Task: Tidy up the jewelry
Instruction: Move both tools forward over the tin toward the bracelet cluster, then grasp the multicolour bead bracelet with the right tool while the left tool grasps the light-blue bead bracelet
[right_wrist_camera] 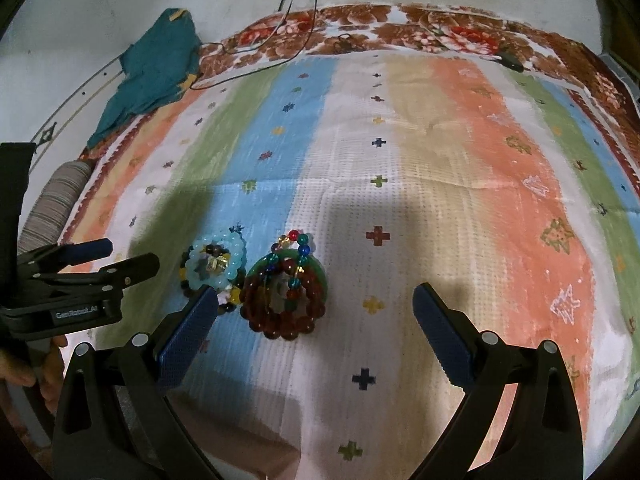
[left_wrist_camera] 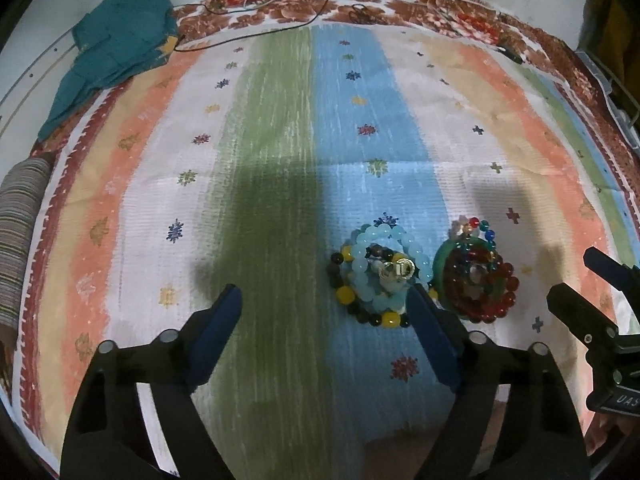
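Cataloguing two bead-bracelet piles side by side on the striped cloth (right_wrist_camera: pixel 400 160): pale-blue pile (left_wrist_camera: pixel 380 268), red pile (right_wrist_camera: pixel 286 300). We judge them light, slippery, loose; pinch one strand. Left claw (left_wrist_camera: pixel 326 316) and right claw (right_wrist_camera: pixel 314 312) gape, empty.

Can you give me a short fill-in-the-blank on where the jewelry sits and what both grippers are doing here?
1. Both the left gripper and the right gripper have their jaws ____.
2. The light blue bead bracelet tops the pile lying to the ____ of the red bead bracelet.
3. Both piles rest on a ____ cloth.
4. The crumpled fabric at the far left corner is ____.

Missing words: open; left; striped; teal
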